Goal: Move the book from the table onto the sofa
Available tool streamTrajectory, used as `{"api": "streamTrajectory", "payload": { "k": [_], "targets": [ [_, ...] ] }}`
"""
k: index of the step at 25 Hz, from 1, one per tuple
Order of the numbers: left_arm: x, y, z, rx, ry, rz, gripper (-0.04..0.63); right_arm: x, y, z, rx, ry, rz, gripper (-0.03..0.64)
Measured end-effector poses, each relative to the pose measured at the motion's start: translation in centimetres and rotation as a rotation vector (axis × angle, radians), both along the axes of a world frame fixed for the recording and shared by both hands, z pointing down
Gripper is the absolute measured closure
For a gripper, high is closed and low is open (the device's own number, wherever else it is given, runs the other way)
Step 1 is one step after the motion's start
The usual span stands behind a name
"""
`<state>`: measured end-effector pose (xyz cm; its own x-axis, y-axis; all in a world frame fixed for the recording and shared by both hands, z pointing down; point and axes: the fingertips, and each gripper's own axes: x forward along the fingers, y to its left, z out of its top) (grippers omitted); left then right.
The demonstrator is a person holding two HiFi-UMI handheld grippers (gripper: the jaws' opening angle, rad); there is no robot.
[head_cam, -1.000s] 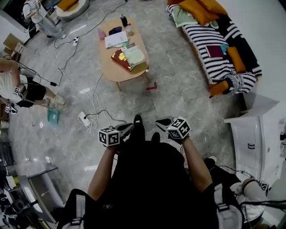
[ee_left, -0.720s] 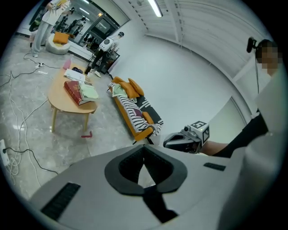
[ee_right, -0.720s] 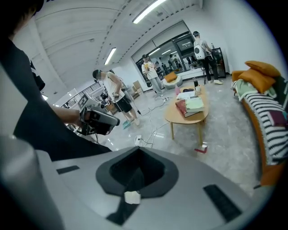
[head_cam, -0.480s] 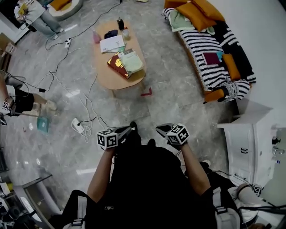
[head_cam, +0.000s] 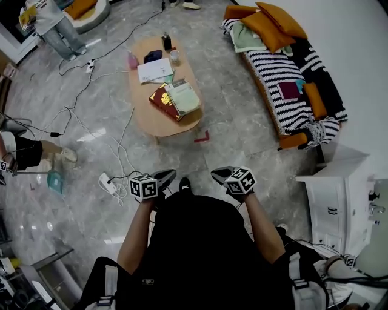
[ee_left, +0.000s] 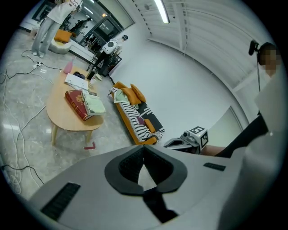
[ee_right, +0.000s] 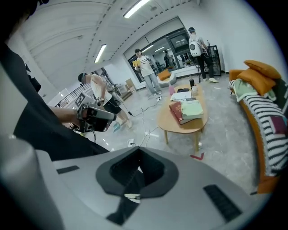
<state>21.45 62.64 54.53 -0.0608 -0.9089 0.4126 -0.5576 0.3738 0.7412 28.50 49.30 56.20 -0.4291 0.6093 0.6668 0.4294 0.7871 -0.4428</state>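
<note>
Left hand-held gripper (head_cam: 163, 176) and right hand-held gripper (head_cam: 219, 175) are held shut and empty at lower centre. The book (head_cam: 162, 100) lies far off on the tabletop (head_cam: 159, 122), upper centre, with nothing yet in reach to be grasped.

Glossy grey marble floor (head_cam: 242, 130) with loose cables (head_cam: 124, 142), plain white wall (head_cam: 357, 48), white cabinet (head_cam: 336, 194), ceiling strip lights (ee_right: 135, 8).
</note>
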Motion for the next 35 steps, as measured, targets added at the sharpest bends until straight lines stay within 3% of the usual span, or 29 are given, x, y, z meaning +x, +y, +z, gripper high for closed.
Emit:
{"api": "streamTrajectory", "payload": {
  "k": [8, 17, 29, 35],
  "targets": [
    [-3.2, 0.2, 0.5, -0.01, 0.01, 0.034, 0.584, -2.6, 0.7, 0.6, 0.018, 0.001, 0.013, 0.609],
    [-4.1, -2.1, 0.7, -0.035, 0.016, 0.035, 0.584, -3.2, -2.7, 1.7, -0.001, 0.029, 0.041, 0.609],
    [-5.2, -6.9, 0.3, -0.061, 0.025, -0.189, 0.584, -8.4, -8.7, 1.2, -0.017, 0.018, -0.194, 0.609],
    [-5.5, -9.4, -0.1, -0.049, 0.039, -0.327, 0.584, -9.0, -12.1, 1.2, -0.028, 0.025, -0.286, 0.609]
  ]
}}
